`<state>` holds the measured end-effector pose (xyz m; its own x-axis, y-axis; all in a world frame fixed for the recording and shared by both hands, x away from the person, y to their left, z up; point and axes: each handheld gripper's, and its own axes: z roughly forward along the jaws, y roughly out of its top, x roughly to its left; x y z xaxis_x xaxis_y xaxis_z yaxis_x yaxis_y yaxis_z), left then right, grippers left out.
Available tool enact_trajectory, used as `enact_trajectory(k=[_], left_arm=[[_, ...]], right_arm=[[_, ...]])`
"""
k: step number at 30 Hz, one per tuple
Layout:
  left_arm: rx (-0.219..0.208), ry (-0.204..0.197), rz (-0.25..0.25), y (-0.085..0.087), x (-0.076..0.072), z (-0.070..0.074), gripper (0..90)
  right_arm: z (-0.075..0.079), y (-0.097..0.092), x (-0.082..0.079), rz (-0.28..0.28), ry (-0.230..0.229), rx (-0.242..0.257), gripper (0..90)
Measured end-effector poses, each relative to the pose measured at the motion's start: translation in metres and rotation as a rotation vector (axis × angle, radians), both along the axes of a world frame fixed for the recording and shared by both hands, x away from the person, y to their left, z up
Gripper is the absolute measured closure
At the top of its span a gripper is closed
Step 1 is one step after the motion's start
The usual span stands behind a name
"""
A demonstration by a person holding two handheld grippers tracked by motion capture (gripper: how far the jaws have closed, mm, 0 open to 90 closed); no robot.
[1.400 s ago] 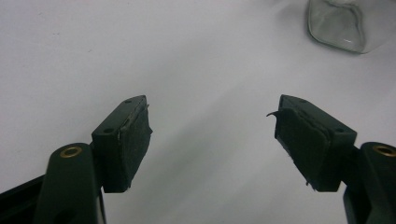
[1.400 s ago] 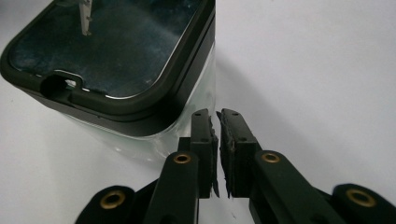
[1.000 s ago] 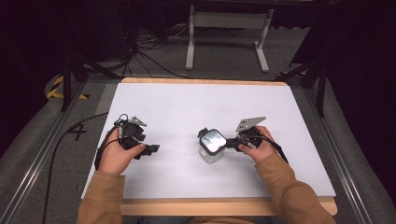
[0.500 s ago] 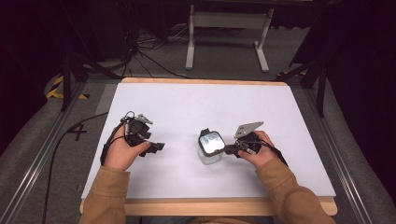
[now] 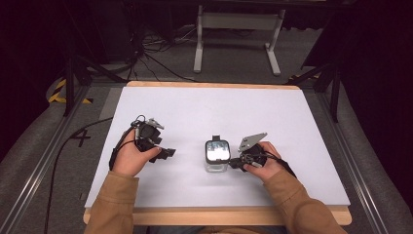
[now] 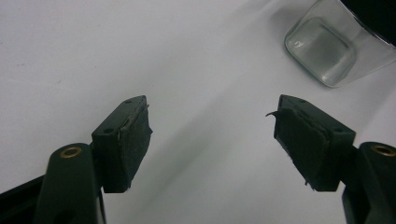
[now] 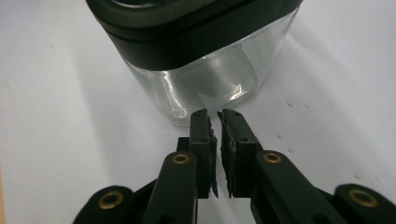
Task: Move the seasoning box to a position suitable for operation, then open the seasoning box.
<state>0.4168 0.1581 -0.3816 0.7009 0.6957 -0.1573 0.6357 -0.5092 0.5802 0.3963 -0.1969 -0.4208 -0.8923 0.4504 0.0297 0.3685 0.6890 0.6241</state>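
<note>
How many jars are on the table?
1. A clear glass jar with a dark lid stands near the table's middle, just in front of the right gripper.

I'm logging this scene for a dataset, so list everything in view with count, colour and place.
Jar: one, clear glass with black lid, table centre, beside the right tongs.
Table: one, white top with wooden edge, middle of the view.
Stand: one, grey, on the floor beyond the table.
Cables: several, black, on the floor at far left.
Left tongs: one, black, open, over bare table.
Right tongs: one, black, shut, tips at the jar's base.
Sleeves: two, tan, bottom edge.
</note>
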Motion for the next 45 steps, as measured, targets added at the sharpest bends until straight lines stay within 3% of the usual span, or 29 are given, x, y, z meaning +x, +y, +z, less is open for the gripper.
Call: enact_trajectory(k=[3, 7, 8, 9, 10, 12, 14, 18, 19, 23, 24, 27, 30, 34, 38, 45], left_arm=[[-0.005, 0.001, 0.0, -0.001, 0.0, 0.001, 27.7], [-0.016, 0.006, -0.021, -0.003, 0.001, 0.005, 35.7], [-0.019, -0.006, -0.03, -0.006, 0.001, 0.008, 38.5], [-0.012, -0.061, -0.002, -0.013, 0.002, 0.013, 40.0], [-0.012, -0.061, -0.002, -0.013, 0.002, 0.013, 37.8], [0.016, -0.111, 0.069, -0.021, 0.003, 0.019, 36.7], [-0.01, -0.142, 0.077, -0.027, 0.004, 0.023, 35.6], [-0.116, -0.17, -0.023, -0.036, 0.009, 0.033, 49.7], [-0.124, -0.179, -0.051, -0.039, 0.01, 0.035, 50.7], [-0.195, -0.148, -0.124, -0.053, 0.016, 0.041, 55.2], [-0.188, -0.152, -0.144, -0.055, 0.017, 0.042, 57.1], [-0.187, -0.138, -0.133, -0.065, 0.02, 0.042, 57.0], [-0.248, -0.115, -0.138, -0.071, 0.024, 0.042, 61.5], [-0.269, -0.126, -0.154, -0.081, 0.03, 0.037, 66.4], [-0.33, -0.118, -0.168, -0.088, 0.037, 0.03, 70.8], [-0.356, -0.087, -0.204, -0.101, 0.04, 0.022, 80.9]], right_arm=[[0.001, -0.001, 0.0, -0.005, 0.003, 0.009, 80.8], [0.005, -0.008, -0.001, -0.021, -0.019, 0.009, 79.9], [0.007, -0.011, -0.002, -0.027, -0.024, 0.016, 79.7], [0.008, -0.014, -0.004, -0.04, -0.027, 0.019, 79.3], [0.01, -0.017, -0.005, -0.047, -0.033, 0.021, 78.8], [0.012, -0.021, -0.007, -0.057, -0.04, 0.026, 78.5], [0.016, -0.031, -0.011, -0.086, -0.055, 0.034, 77.5], [0.02, -0.046, -0.018, -0.133, -0.073, 0.052, 76.9], [0.021, -0.05, -0.02, -0.14, -0.075, 0.054, 76.8], [0.022, -0.06, -0.027, -0.173, -0.083, 0.066, 75.8], [0.022, -0.063, -0.029, -0.18, -0.083, 0.065, 75.1], [0.022, -0.066, -0.033, -0.192, -0.082, 0.067, 74.8], [0.021, -0.067, -0.036, -0.194, -0.082, 0.066, 74.7], [0.021, -0.067, -0.039, -0.197, -0.081, 0.067, 74.7], [0.019, -0.068, -0.04, -0.196, -0.079, 0.068, 74.4], [0.014, -0.067, -0.043, -0.195, -0.065, 0.063, 73.2]])
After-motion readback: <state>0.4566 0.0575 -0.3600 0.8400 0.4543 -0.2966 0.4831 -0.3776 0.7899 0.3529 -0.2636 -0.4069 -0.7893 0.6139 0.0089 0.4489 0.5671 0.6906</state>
